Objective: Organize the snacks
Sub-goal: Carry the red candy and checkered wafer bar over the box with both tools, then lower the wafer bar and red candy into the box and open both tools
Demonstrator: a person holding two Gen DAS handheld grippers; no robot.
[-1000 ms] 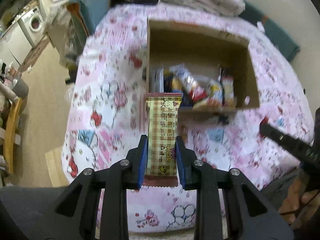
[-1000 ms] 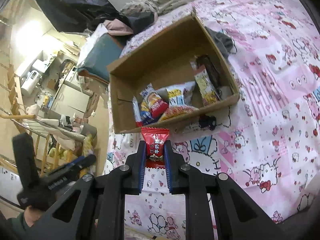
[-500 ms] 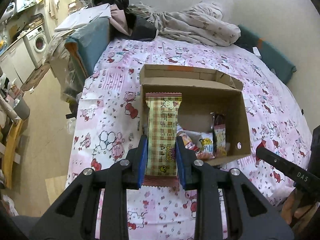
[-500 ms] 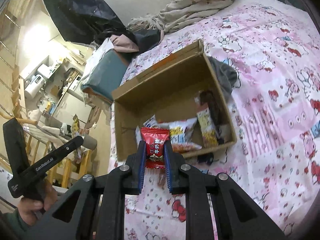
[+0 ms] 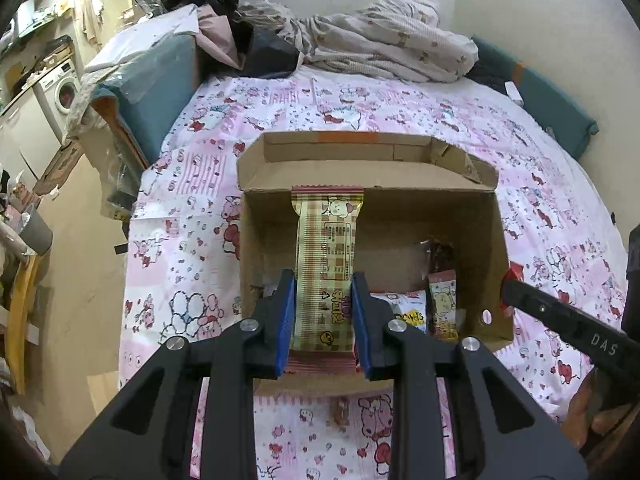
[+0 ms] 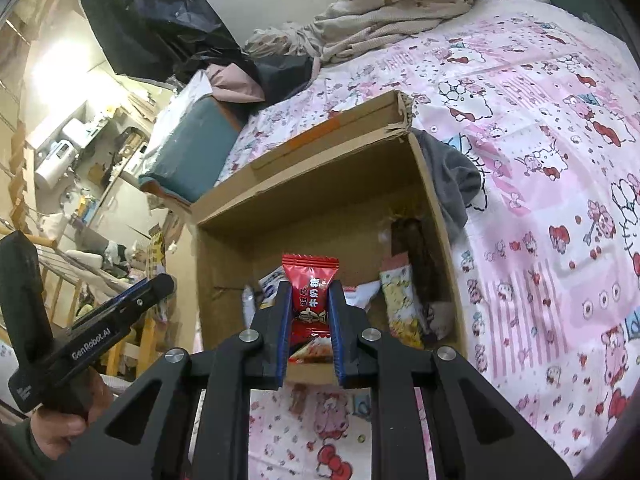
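My left gripper (image 5: 323,286) is shut on a long beige plaid snack bar (image 5: 326,248), held over the near left part of the open cardboard box (image 5: 496,240). My right gripper (image 6: 309,294) is shut on a small red candy packet (image 6: 310,286), held over the box's (image 6: 224,236) near edge. Several snack packets lie in the box's near right part, among them a yellow-and-white one (image 5: 408,312) and a dark one (image 6: 414,252). The left gripper's body (image 6: 100,320) shows at the left of the right wrist view; the right gripper's body (image 5: 568,324) shows at the right of the left wrist view.
The box stands on a bed with a pink cartoon-print sheet (image 5: 192,184). A bunched blanket (image 5: 384,48) lies at the bed's far end. A grey cloth (image 6: 452,176) lies against the box's right wall. A teal cushion (image 6: 192,152) and cluttered furniture are at the left.
Both grippers have moved in over the box with their snacks still held; the box now looms nearer and is seen at a flatter angle.
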